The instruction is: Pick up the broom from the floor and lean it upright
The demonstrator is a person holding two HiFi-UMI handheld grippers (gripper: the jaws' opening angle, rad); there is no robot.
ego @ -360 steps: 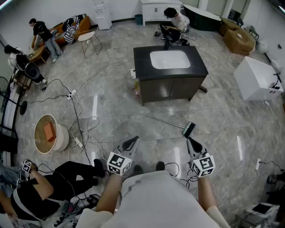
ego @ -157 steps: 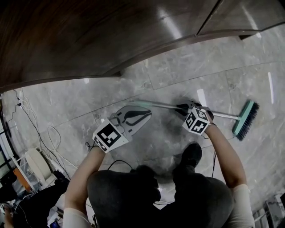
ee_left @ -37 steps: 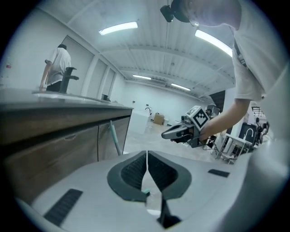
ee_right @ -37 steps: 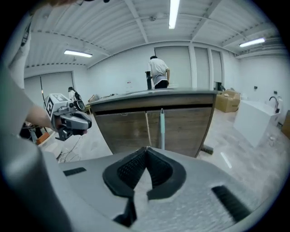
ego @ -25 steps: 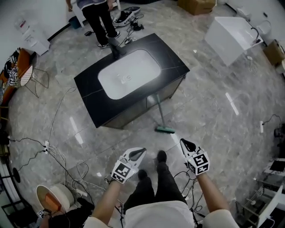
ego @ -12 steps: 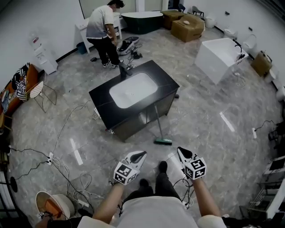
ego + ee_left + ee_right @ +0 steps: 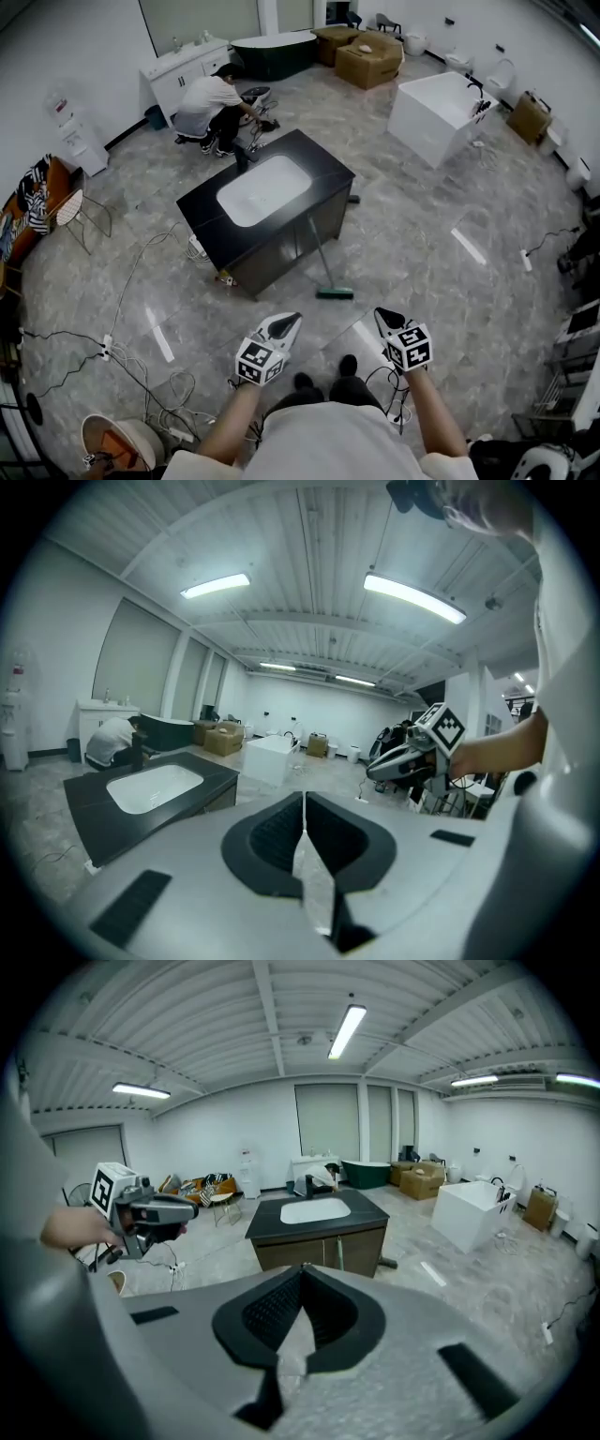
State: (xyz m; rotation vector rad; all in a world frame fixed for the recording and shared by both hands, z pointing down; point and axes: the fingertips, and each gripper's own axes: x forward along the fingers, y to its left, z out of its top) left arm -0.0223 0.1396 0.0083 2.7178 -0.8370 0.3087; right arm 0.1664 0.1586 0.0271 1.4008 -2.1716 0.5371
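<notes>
Against vanity [image 7: 323, 171], broom [image 7: 322, 260] well beyond both jaws

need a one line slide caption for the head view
Broom leaning upright against the black sink cabinet; left gripper and right gripper, both shut and empty, apart from it.

The broom [image 7: 323, 264] has a teal-green head and a pale, perhaps greenish, handle. The cabinet [image 7: 202, 204] is black around a white basin [image 7: 261, 189]. The floor [image 7: 422, 253] is grey with marbled veining. The left gripper [image 7: 291, 321] and right gripper [image 7: 383, 316] are light grey with black pads and black-and-white checked cubes.
</notes>
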